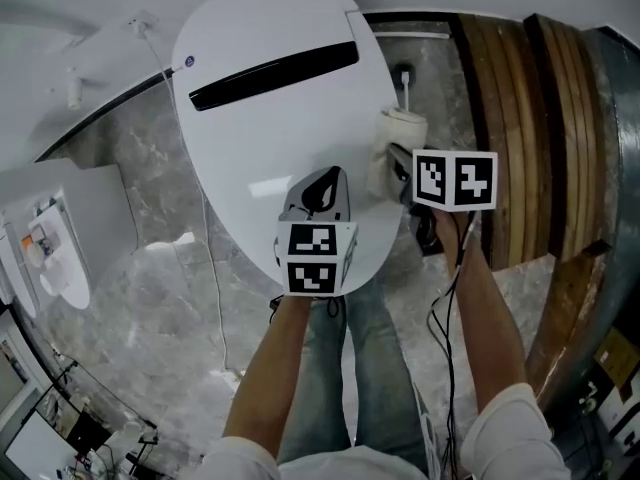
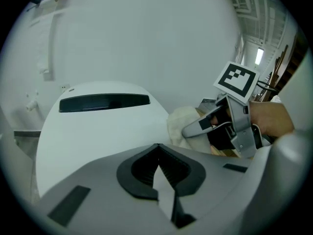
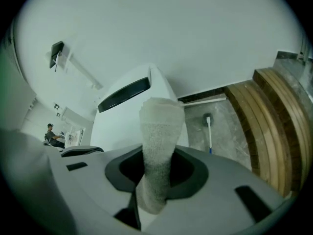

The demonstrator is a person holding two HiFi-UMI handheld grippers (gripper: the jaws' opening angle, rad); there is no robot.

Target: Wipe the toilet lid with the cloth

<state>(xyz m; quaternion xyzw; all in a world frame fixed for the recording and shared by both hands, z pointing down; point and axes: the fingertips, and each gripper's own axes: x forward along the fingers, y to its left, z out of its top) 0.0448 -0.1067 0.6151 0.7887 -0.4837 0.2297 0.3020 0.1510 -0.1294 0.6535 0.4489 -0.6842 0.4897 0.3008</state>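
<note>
Your right gripper (image 3: 156, 176) is clamped on the cloth (image 3: 159, 136). Its jaws pinch the lower part of a pale, rolled-up length of terry, and the rest stands up out of them. From the head view, that cloth sits at the right edge of the toilet lid (image 1: 262, 128), about halfway along its length. You cannot tell whether it presses on the surface there or only rests beside the rim.

Your left gripper (image 2: 158, 169) has its jaws drawn together with nothing between them. It hangs over the near part of the lid, just left of your right gripper, with its tips pointing toward the far end.

The lid itself is white, glossy and down, with a black strip (image 1: 275, 73) running across its far part. On the stone floor (image 1: 150, 298) to the right of the toilet, near the far wall, stands a toilet brush (image 3: 209, 131). Farther right is a bank of wooden slats (image 1: 530, 138).
</note>
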